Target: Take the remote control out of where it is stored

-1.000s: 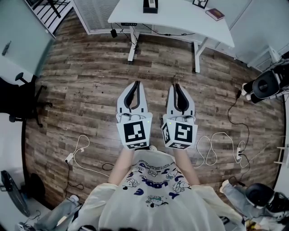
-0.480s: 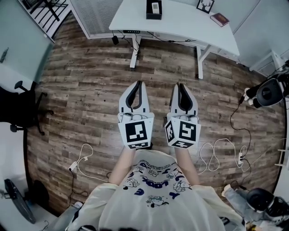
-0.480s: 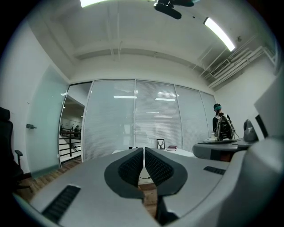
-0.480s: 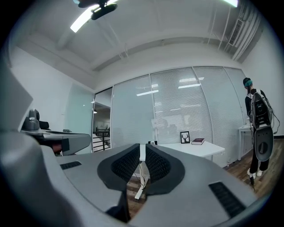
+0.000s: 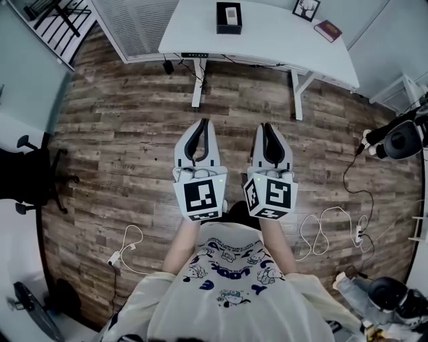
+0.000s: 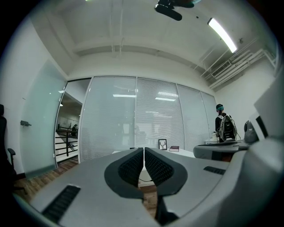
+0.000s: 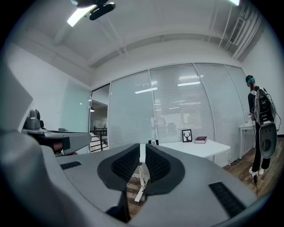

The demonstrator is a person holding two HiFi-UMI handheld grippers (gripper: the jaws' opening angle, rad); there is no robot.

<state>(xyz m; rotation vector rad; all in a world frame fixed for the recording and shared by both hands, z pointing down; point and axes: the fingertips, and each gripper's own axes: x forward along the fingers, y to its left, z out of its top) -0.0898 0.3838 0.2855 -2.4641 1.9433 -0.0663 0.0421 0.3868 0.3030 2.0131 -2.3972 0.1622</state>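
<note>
Remote control (image 5: pixel 229 11) inside black box (image 5: pixel 228 27) on white desk (image 5: pixel 267 33); left tongs (image 5: pixel 200 124), right tongs (image 5: pixel 266 126) closed, empty.

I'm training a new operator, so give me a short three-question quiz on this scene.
1. True or false: the dark red book lies on the wood plank floor.
2. Multiple choice: the white remote control sits in A) a black open box on the white desk, B) a drawer, C) a shelf.
3. What do the jaws of the left gripper and right gripper hold?
Key: 1 false, it lies on the desk; 2 A; 3 nothing, both pairs are shut and empty.
</note>
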